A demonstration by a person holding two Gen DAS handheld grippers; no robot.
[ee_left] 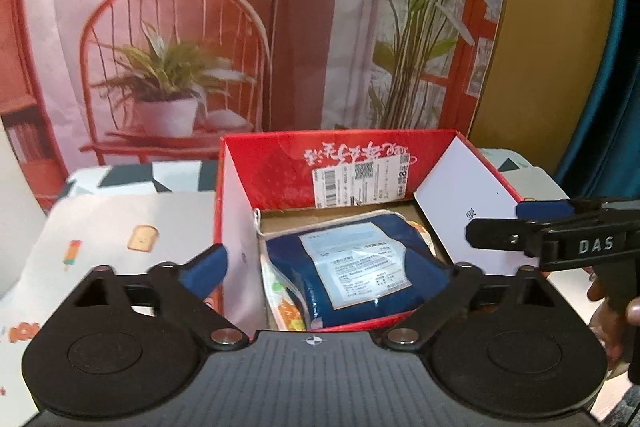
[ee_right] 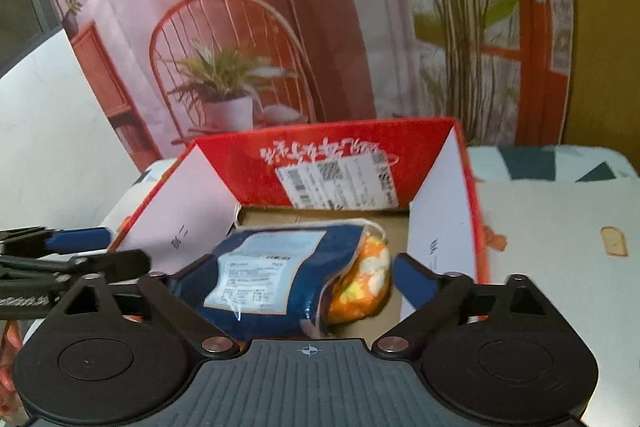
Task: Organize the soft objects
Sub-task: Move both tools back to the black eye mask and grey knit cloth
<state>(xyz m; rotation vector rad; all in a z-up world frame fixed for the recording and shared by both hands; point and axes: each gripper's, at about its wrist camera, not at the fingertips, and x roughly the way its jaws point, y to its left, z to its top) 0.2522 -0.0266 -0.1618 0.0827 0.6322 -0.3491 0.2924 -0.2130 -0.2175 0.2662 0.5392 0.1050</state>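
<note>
An open red cardboard box (ee_left: 280,163) (ee_right: 332,143) stands on the table with its flaps up. Inside lies a dark blue soft package with a white label (ee_left: 352,263) (ee_right: 276,275) on top of an orange and yellow patterned soft item (ee_left: 288,311) (ee_right: 364,279). My left gripper (ee_left: 332,263) is open, its fingers spread either side of the box's near end, above the package. My right gripper (ee_right: 296,271) is open, straddling the blue package from above. The right gripper also shows at the right of the left wrist view (ee_left: 516,227), beside the white flap.
The table wears a white cloth with food prints (ee_left: 120,227) (ee_right: 560,219). A printed backdrop of a red chair and plants (ee_left: 180,67) hangs behind. A yellow wall and teal curtain (ee_left: 600,67) are at the right.
</note>
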